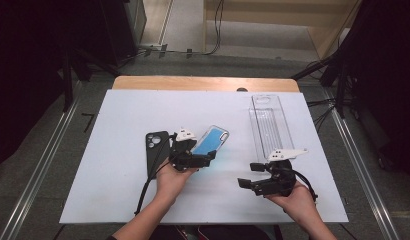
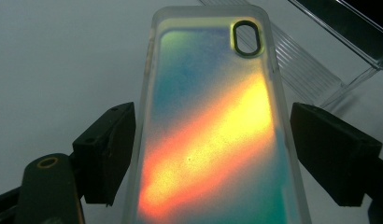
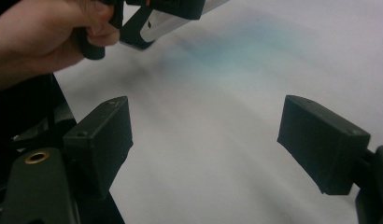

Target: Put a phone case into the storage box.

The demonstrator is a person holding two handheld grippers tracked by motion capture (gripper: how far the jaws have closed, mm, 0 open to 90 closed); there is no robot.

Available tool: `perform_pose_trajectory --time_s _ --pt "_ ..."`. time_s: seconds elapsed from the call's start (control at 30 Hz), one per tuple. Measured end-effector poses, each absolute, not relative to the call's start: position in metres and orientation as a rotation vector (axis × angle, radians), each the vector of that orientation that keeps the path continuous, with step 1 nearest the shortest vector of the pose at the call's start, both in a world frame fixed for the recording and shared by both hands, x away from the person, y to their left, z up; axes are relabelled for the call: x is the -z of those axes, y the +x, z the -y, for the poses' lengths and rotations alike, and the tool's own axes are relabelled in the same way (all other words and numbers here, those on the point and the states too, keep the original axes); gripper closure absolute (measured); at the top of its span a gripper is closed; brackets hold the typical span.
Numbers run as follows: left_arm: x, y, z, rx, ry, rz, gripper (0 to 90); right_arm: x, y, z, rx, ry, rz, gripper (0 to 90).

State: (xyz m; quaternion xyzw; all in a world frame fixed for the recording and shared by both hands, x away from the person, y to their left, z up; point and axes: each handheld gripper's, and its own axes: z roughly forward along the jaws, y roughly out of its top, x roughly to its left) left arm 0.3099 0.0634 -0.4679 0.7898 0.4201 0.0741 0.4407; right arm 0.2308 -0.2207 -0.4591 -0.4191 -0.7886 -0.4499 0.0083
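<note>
Iridescent phone case lies mid-table, right of the black case; your left gripper straddles it, jaws released. Your right gripper gapes empty. Closing off-centre could skid it sideways.

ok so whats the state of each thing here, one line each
iridescent phone case: flat on the table, between the left gripper's pads, not clamped
black phone case: flat, camera cutout at far end, untouched
clear plastic box: flat, empty
left gripper: open
right gripper: open, holding nothing
</note>
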Motion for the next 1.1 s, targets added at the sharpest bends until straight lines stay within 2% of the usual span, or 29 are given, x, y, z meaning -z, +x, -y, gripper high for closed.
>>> perform_pose_trajectory --time_s 0.67,1.1 --pt "0.477 0.279 -0.069 -0.234 1.706 -1.108 17.3 0.447 0.242 0.201 1.404 -1.432 2.393 16.1" --pt "0.487 0.272 -0.068 -0.189 1.626 -1.150 17.3 0.440 0.252 0.194 1.424 -1.518 2.314 16.1"
